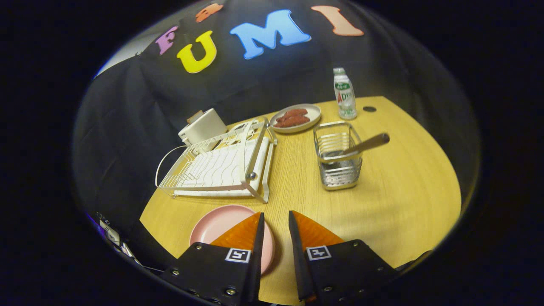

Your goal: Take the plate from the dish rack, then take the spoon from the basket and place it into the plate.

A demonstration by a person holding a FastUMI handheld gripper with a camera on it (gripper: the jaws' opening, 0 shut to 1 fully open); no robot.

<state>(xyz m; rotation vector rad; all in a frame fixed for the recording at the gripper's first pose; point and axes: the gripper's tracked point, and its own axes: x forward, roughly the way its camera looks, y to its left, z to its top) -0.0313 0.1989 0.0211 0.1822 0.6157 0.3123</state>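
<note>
The gripper [276, 221] hangs over the wooden table [403, 204] with its fingers a narrow gap apart and nothing between them. The pink plate [216, 227] lies flat on the table under the left finger. Well ahead, the spoon [363, 145] leans in the wire basket [338, 163], with the empty dish rack [221, 165] ahead to the left.
</note>
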